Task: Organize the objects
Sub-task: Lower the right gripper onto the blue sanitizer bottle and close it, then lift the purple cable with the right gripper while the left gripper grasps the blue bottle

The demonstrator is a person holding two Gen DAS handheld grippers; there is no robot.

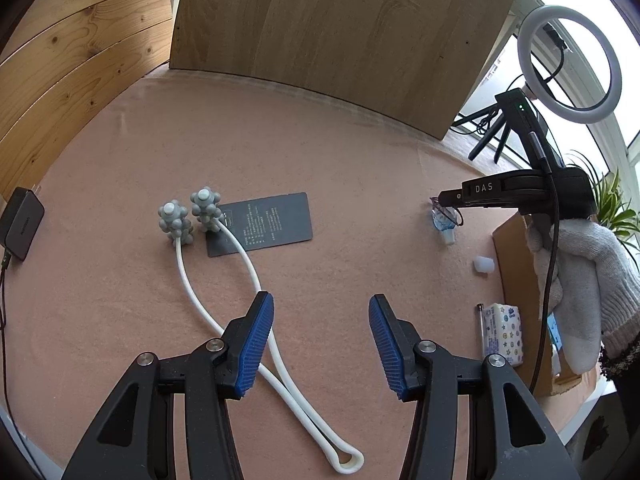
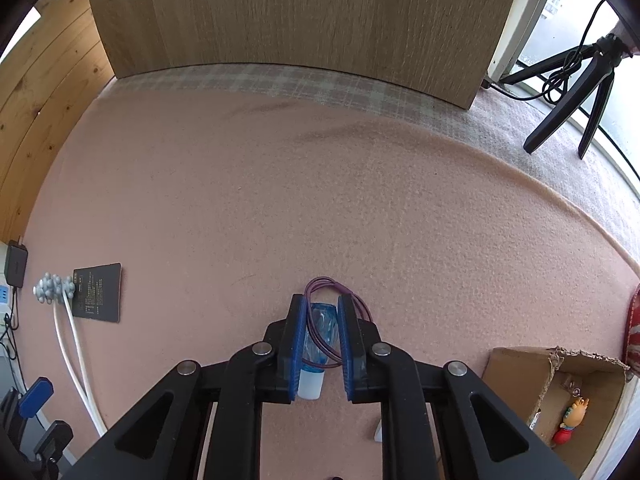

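Observation:
My right gripper (image 2: pixel 323 304) is closed around a small clear blue bottle (image 2: pixel 318 336) with a purple cord (image 2: pixel 332 286) looped on it, above the pink cloth. The same bottle shows in the left wrist view (image 1: pixel 444 222) at the tip of the right gripper (image 1: pixel 442 200). My left gripper (image 1: pixel 322 304) is open and empty above a white massager (image 1: pixel 224 280) with two grey knobbed heads (image 1: pixel 188 216). The massager lies on the cloth, partly over a black card (image 1: pixel 264 222). The left finger sits over the massager's white handle.
A cardboard box (image 2: pixel 560 392) with a small toy inside stands at the right. A tissue pack (image 1: pixel 502 332) and a small white cap (image 1: pixel 483 265) lie near it. A black charger (image 1: pixel 20 224) sits at the left edge. A wooden board (image 1: pixel 340 32) stands behind, with a ring light (image 1: pixel 568 64) on a tripod.

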